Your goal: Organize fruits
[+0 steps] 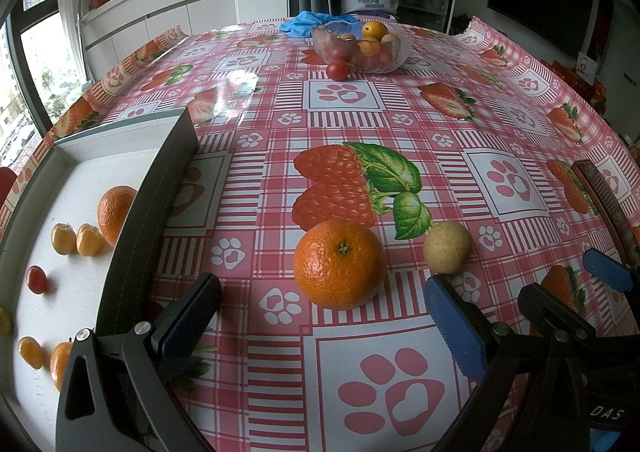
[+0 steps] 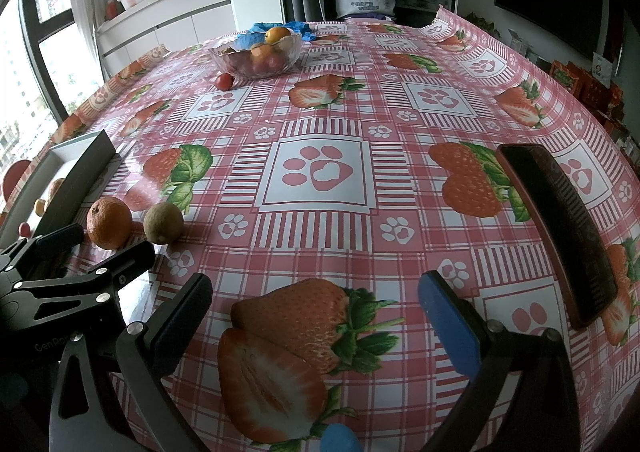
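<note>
Our left gripper (image 1: 320, 316) hangs low over the table with its 2 fingers spread wide and nothing between them; the round, dimpled orange mandarin with a green stem scar (image 1: 339, 264) sits on the cloth just ahead of the gap, not touched by either pad. Just beside it to the right lies a small, pale tan, round fruit (image 1: 447, 248), close to the mandarin but apart from it. Our right gripper (image 2: 314, 294) is likewise spread wide and empty, over a printed strawberry on the glossy pink-and-white checked tablecloth with paw prints (image 2: 320, 123); in the left wrist view its blue-padded fingers (image 1: 608, 270) show at the right edge. To the left of the left gripper stands a shallow white tray with a dark grey rim (image 1: 160, 203), and inside it we see another orange mandarin (image 1: 114, 213), 2 small yellow-orange fruits (image 1: 76, 239) side by side, and a small red cherry tomato (image 1: 37, 280), with more fruit partly hidden near the lower edge. To the right lies a dark, long tray with a reddish edge (image 2: 560, 232). At the far side of the table a clear glass scalloped bowl (image 1: 356, 47) holds mixed yellow, orange and red fruits, 1 loose red tomato (image 1: 338, 70) rests just in front of it, and crumpled blue gloves (image 1: 306, 23) lie behind it.
</note>
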{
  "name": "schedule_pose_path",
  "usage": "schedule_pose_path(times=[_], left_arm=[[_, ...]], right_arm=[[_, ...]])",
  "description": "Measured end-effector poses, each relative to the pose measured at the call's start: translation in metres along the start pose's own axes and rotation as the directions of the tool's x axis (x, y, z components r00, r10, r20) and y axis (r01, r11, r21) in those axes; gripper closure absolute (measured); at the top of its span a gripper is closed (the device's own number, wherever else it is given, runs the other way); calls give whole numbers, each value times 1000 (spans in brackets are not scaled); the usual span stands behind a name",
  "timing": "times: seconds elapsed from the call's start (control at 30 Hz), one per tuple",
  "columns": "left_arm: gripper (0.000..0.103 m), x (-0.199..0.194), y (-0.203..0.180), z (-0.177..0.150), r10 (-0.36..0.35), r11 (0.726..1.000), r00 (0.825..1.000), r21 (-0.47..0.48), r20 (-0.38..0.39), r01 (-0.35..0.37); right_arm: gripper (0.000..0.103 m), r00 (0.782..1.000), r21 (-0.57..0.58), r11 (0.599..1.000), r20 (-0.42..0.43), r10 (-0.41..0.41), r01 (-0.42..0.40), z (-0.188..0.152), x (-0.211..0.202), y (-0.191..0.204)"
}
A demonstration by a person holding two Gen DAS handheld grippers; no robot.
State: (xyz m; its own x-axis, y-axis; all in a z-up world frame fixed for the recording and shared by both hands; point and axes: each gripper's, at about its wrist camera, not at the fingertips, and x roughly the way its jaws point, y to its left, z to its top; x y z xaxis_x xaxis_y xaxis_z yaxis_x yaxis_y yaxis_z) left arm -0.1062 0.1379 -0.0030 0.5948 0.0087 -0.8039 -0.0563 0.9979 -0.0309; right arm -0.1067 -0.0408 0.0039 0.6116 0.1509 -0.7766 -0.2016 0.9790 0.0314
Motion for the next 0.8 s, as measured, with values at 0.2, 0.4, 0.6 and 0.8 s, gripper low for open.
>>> schedule_pose_path(times=[0.2, 0.4, 0.6, 0.8], left_arm=[[1, 0, 0, 0, 0, 1000, 1000, 0, 0, 0], [1, 0, 0, 0, 0, 1000, 1000, 0, 0, 0], [1, 0, 0, 0, 0, 1000, 1000, 0, 0, 0], [1, 0, 0, 0, 0, 1000, 1000, 0, 0, 0]], right_arm=[[1, 1000, 0, 1000, 0, 0, 0, 0, 0, 0], [1, 1000, 0, 1000, 0, 0, 0, 1, 0, 1], [1, 1000, 0, 1000, -1, 0, 0, 1, 0, 1], [0, 1000, -10, 1000, -7, -1, 1, 0, 1, 0]])
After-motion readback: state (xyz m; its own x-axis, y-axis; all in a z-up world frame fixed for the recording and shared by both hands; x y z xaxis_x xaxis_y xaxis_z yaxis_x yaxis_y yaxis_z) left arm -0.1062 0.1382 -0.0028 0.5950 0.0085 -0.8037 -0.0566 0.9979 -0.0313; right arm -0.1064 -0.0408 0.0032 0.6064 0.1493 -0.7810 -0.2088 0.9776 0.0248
